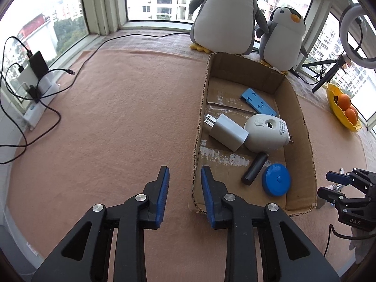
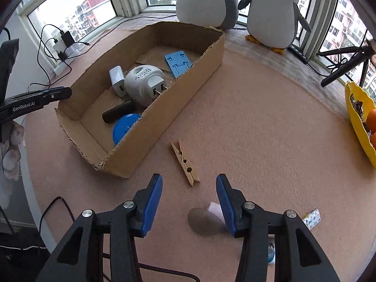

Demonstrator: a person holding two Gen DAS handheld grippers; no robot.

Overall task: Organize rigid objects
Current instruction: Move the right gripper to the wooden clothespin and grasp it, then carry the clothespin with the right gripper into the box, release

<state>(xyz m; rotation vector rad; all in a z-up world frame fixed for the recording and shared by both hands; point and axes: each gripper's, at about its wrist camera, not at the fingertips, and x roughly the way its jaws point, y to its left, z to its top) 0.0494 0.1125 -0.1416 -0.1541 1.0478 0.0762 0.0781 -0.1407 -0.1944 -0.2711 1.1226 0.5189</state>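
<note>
A shallow brown cardboard box lay on the pinkish felt mat by the window, and it already held a white rectangular USB charger, a rounded grey-white plug-in device, a black cylinder, a round blue plastic disc and a flat light-blue plastic bracket. The left gripper hung over the mat just outside the box's near corner, its blue-padded jaws parted with nothing between them. The right gripper pointed down at the mat on the other side of the box, its jaws spread apart and empty. A wooden clothespin lay flat on the mat just ahead of the right gripper, near the box's long wall but outside it, touched by neither pad. Two plush grey-and-white penguins sat behind the box against the window, and a yellow bowl of oranges stood well off at the mat's edge.
</note>
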